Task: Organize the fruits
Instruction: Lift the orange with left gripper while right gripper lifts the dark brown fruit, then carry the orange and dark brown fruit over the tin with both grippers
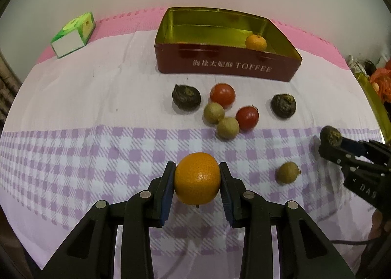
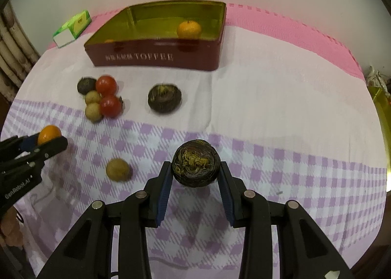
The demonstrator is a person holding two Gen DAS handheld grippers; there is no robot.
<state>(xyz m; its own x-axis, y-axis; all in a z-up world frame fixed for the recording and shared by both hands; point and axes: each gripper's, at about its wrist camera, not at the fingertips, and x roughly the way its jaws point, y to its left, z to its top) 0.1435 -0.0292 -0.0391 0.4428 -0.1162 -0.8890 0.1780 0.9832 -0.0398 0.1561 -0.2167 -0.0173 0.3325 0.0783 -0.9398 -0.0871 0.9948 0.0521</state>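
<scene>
My left gripper (image 1: 197, 178) is shut on an orange (image 1: 197, 178), held just above the checked cloth; it also shows in the right wrist view (image 2: 48, 134). My right gripper (image 2: 195, 169) is shut on a dark brown round fruit (image 2: 195, 166), seen at the right edge of the left wrist view (image 1: 330, 135). A red toffee tin (image 1: 227, 65) at the back holds another orange (image 1: 255, 42). In front of it lie two red tomatoes (image 1: 222, 94), two dark fruits (image 1: 186, 96), and two tan longans (image 1: 213, 112). A third longan (image 1: 287, 173) lies between the grippers.
A green and white tissue box (image 1: 73, 37) sits at the back left on the pink mat. A second gold-lined tin (image 1: 376, 105) shows at the far right edge. A white wall stands behind the table.
</scene>
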